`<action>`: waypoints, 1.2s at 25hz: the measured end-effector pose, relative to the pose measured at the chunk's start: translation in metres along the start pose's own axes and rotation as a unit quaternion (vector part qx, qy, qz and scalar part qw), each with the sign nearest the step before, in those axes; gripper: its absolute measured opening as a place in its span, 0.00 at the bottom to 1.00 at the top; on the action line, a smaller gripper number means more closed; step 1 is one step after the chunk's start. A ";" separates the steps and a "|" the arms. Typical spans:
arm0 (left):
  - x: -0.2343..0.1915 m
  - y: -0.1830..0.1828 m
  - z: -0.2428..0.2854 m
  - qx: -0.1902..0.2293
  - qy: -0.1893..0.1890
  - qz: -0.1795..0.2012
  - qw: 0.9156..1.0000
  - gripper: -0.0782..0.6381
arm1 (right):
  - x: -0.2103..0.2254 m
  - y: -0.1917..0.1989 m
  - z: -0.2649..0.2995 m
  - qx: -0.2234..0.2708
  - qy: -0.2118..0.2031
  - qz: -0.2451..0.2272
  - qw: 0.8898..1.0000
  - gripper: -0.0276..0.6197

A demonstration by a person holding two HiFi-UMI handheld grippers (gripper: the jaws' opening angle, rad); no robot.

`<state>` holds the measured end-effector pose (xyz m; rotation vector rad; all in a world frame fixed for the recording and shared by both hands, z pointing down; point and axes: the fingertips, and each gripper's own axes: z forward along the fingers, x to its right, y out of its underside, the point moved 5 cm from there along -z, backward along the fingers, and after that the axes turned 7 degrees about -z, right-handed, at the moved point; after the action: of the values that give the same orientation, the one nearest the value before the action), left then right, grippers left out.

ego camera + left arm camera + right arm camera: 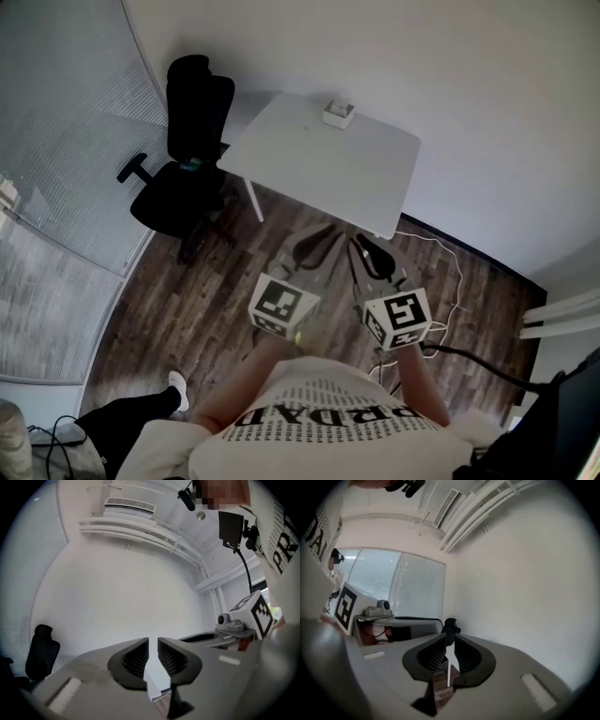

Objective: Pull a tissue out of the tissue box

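A small white tissue box [338,113] sits near the far edge of a white table [309,169], with a tissue poking up from its top. I stand back from the table on the wood floor and hold both grippers level, pointing toward it. My left gripper [322,234] and right gripper [364,246] hover side by side short of the table's near edge. The left gripper [153,645] shows a narrow gap with nothing in it. The right gripper [449,643] stands the same, empty, with a table leg [449,676] seen through the gap.
A black office chair [187,159] stands left of the table by a glass wall with blinds [56,169]. Cables [455,281] trail over the wood floor at the right. A white wall runs behind the table.
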<state>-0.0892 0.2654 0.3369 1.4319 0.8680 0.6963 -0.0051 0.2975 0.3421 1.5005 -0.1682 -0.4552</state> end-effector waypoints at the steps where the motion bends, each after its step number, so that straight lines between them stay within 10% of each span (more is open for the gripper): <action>1: -0.007 -0.001 0.002 0.001 0.002 -0.003 1.000 0.18 | 0.001 0.000 0.007 -0.001 0.003 -0.001 1.000 0.14; 30: -0.126 0.004 0.044 0.019 0.030 -0.020 0.999 0.18 | 0.019 0.002 0.121 -0.011 0.047 -0.024 0.999 0.14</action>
<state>-0.1189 0.1362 0.3496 1.4299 0.9591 0.6973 -0.0336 0.1790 0.3500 1.5041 -0.0537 -0.4225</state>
